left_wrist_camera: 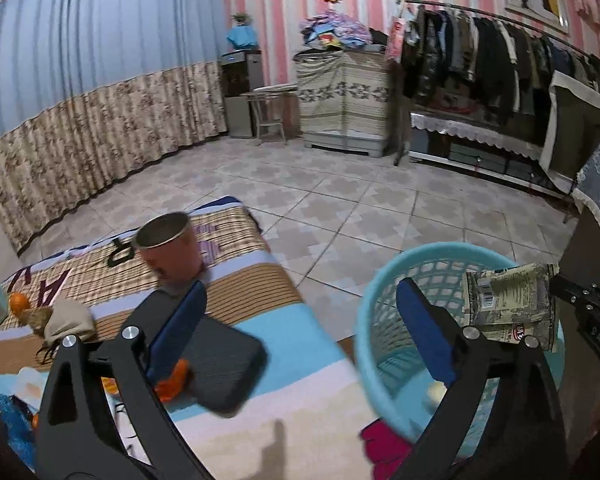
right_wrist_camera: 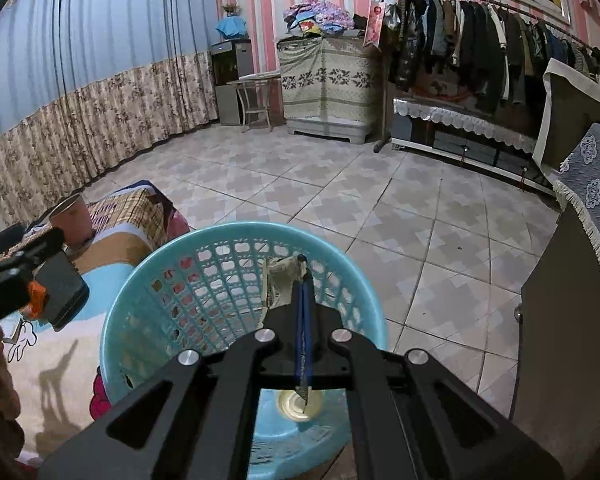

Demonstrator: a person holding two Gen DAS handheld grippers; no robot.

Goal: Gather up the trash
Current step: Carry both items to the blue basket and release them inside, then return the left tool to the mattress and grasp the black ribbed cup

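The right gripper [right_wrist_camera: 302, 270] pinches a crumpled printed wrapper [right_wrist_camera: 278, 284], half hidden behind its fingers, over the round turquoise plastic lattice basket [right_wrist_camera: 204, 276], while the left gripper [left_wrist_camera: 300, 300] gapes wide, holding nothing.

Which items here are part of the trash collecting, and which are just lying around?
Job: blue basket; printed wrapper, clamped in the right gripper above the basket; left gripper, open, nothing between its fingers.

Lying about: metal cup, black case, orange.
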